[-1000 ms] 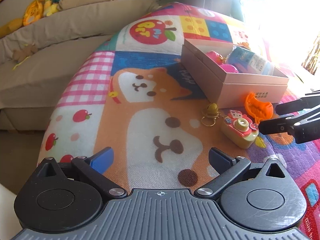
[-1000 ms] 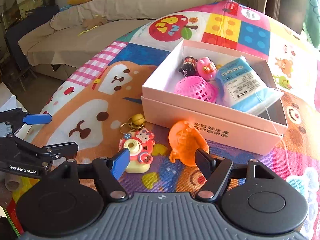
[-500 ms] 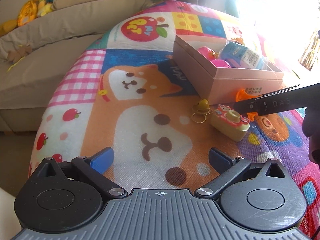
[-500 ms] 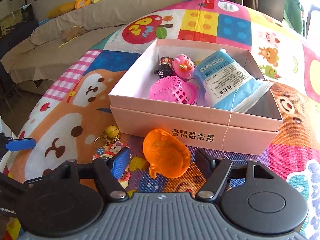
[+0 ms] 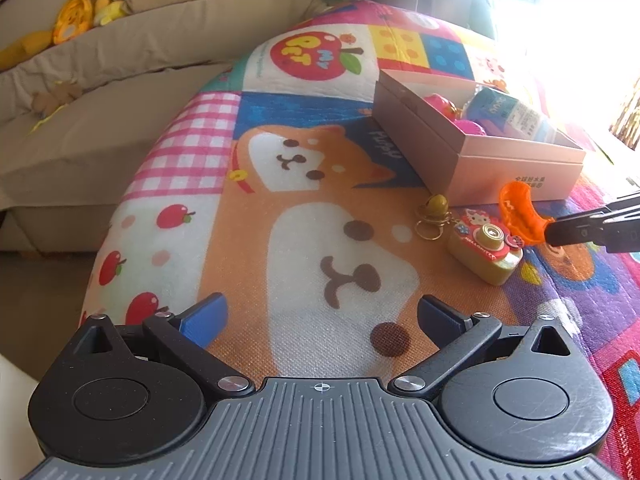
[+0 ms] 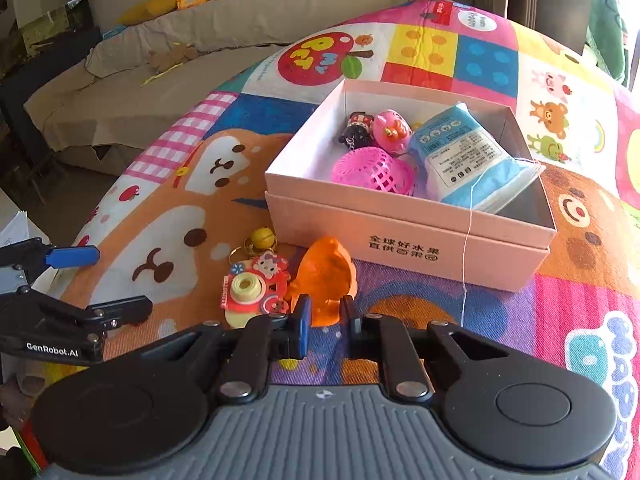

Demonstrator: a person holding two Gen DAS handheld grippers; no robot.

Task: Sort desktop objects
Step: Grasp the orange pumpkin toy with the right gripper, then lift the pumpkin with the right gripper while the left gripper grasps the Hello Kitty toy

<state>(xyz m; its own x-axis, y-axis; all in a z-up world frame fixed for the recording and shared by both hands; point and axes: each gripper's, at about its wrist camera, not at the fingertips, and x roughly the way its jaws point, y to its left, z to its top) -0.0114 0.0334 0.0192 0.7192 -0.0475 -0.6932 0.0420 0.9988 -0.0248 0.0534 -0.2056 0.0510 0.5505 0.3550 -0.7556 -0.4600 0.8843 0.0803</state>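
The box (image 6: 408, 236) on my tabletop (image 6: 440, 312) already holds a blue pack (image 6: 464, 156), a pink ball (image 6: 372, 170) and two small toys. Left outside: the camera toy (image 6: 252, 292), a bell (image 6: 262, 238), and the orange shell (image 6: 326, 276), which my right claw (image 6: 324, 316) has pinched by its near edge, just in front of the box. My left claw (image 5: 320, 316) hangs wide open, empty.

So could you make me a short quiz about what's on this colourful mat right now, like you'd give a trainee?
1. True or false: the right gripper is shut on the orange toy.
2. Which lies outside the pink box? A) pink mesh ball B) toy camera C) blue packet
3. Fill in: the left gripper holds ____.

Key: 1 true; 2 B; 3 nothing, its jaws stand open over the mat.
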